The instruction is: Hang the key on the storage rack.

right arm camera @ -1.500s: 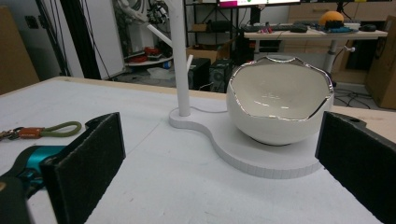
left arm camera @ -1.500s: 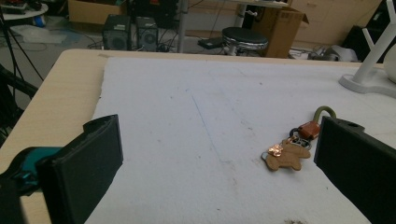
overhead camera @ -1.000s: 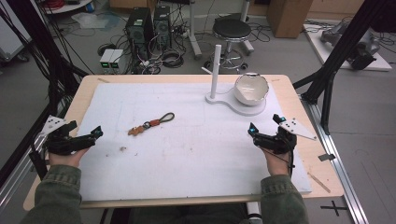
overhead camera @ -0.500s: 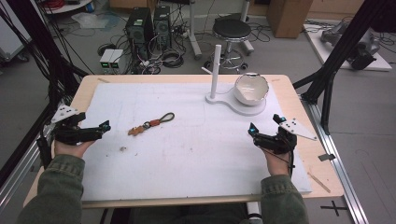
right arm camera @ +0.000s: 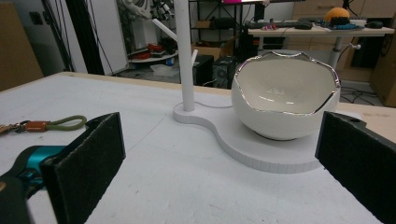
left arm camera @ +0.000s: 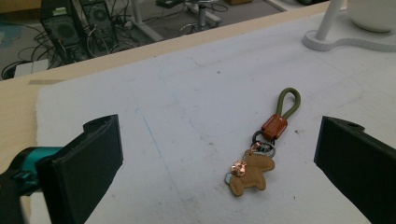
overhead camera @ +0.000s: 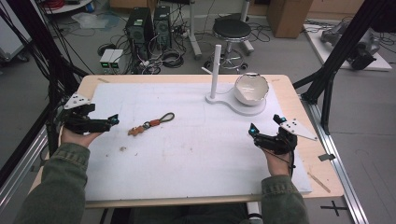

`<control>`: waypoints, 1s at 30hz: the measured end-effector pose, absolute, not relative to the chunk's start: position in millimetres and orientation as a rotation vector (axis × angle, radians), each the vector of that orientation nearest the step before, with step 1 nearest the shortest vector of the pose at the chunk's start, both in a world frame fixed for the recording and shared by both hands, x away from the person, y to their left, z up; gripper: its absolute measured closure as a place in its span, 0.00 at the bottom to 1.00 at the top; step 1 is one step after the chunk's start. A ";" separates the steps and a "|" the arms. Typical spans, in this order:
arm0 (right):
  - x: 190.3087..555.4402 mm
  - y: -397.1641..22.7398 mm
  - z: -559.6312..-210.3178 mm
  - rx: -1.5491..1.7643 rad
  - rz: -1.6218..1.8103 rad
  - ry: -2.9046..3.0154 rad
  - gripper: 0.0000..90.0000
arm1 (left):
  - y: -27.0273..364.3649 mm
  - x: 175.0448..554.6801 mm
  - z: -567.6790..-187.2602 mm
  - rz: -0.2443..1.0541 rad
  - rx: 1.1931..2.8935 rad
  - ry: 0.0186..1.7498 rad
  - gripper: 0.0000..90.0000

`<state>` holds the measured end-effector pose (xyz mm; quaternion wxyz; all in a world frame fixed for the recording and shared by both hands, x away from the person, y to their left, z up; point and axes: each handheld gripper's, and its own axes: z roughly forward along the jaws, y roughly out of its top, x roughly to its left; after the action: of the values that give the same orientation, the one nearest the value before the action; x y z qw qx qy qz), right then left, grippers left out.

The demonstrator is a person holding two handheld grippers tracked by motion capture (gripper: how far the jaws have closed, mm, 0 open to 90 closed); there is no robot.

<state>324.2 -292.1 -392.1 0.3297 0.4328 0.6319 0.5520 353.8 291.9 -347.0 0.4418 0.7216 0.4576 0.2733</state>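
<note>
White foam board [overhead camera: 196, 154] covers a wooden table, with computer towers, cables and a stool on the floor beyond its far edge. From the high view, the left gripper [overhead camera: 109, 122] sits at the board's left edge, held in a hand with a green sleeve, its tips aimed toward the keychain [overhead camera: 151, 124], which lies flat on the board just to the right of those tips and apart from them. The right gripper [overhead camera: 265, 129] rests near the board's right edge, jaws spread and empty, close in front of the white stand [overhead camera: 243, 107] whose base carries a post [overhead camera: 215, 70] and a white bowl [overhead camera: 251, 87] with a jagged rim. In the left gripper view, the two black jaws stand wide apart with nothing between the pads; the keychain [left arm camera: 259, 154] lies on the board ahead, between them but nearer the right-hand jaw, its tan leather animal charm closest, then a metal ring, a brown clasp and an olive cord loop pointing away. In the right gripper view, the jaws are likewise parted and bare, framing the bowl [right arm camera: 286, 95] on its stand [right arm camera: 261, 149], and the keychain's loop [right arm camera: 51, 124] shows at the far left.
</note>
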 end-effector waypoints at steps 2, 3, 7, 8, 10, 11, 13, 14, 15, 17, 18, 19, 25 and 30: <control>324.3 -292.6 -391.9 1.129 1.441 1.649 0.01 | 287.7 357.3 -345.8 0.670 1.804 1.127 0.02; 324.2 -292.7 -391.9 1.129 1.443 1.649 0.01 | 287.7 357.3 -345.8 0.670 1.804 1.127 0.02; 324.0 -291.8 -392.3 1.133 1.438 1.656 0.01 | 284.1 362.2 -342.8 0.657 1.816 1.115 0.02; 323.7 -291.4 -392.5 1.136 1.438 1.660 0.01 | 283.2 363.1 -342.1 0.654 1.815 1.115 0.02; 323.9 -291.3 -392.7 1.136 1.435 1.660 0.01 | 282.1 365.1 -341.4 0.652 1.814 1.114 0.02; 323.9 -291.4 -392.7 1.134 1.436 1.660 0.01 | 281.8 366.1 -341.2 0.650 1.818 1.112 0.02; 323.8 -291.5 -392.8 1.136 1.436 1.660 0.01 | 280.7 368.0 -341.2 0.642 1.824 1.112 0.02; 324.0 -291.7 -392.9 1.136 1.433 1.660 0.01 | 280.0 368.8 -340.9 0.635 1.834 1.110 0.02; 324.1 -291.9 -393.1 1.135 1.432 1.661 0.01 | 278.9 369.8 -340.6 0.633 1.836 1.110 0.02; 324.1 -291.8 -393.1 1.137 1.432 1.660 0.01 | 276.3 371.3 -339.5 0.612 1.841 1.104 0.02; 324.2 -291.8 -393.1 1.135 1.432 1.660 0.01 | 273.9 372.3 -337.9 0.584 1.842 1.091 0.02; 324.2 -291.7 -393.2 1.137 1.431 1.660 0.01 | 268.3 373.9 -334.9 0.573 1.859 1.072 0.02; 323.9 -291.4 -393.1 1.133 1.436 1.659 0.01 | 254.2 384.1 -328.8 0.549 1.918 1.033 0.02; 323.6 -291.5 -392.8 1.134 1.439 1.658 0.01 | 242.8 396.4 -323.8 0.531 1.997 0.997 0.02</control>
<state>323.6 -291.5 -392.8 0.3290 0.4333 0.6336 0.5500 396.4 242.8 -323.8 0.4110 0.7934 0.3963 0.2109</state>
